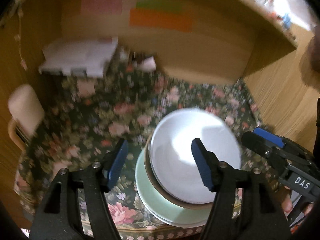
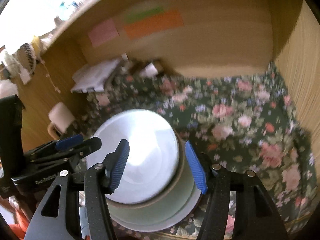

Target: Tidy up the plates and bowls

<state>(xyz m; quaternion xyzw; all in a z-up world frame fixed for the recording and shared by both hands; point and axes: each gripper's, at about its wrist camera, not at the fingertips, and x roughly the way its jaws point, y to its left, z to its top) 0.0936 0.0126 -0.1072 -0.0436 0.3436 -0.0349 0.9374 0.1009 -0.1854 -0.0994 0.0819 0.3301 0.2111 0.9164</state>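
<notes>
Up close, the left hand-held gripper (image 1: 160, 163) has its blue pads spread apart, gripping nothing — one pad sits over the flowered cloth, the other over the white bowl (image 1: 195, 156). The right hand-held gripper (image 2: 157, 165) is released too, its pads standing either side of the bowl's right rim and clear of it. The bowl sits nested in a brown-rimmed bowl (image 1: 160, 186), which rests on a pale green plate (image 1: 158, 206) with a white plate (image 2: 195, 200) showing beneath — the whole stack on the bench (image 1: 112, 120) near its front edge, under a dark floral cloth. Further back, at the left, a white roll (image 1: 25, 108) in a holder. Beyond it a white stack of papers or boxes, blurred, and on the wooden back wall pink, green and orange notes (image 2: 154, 23).
</notes>
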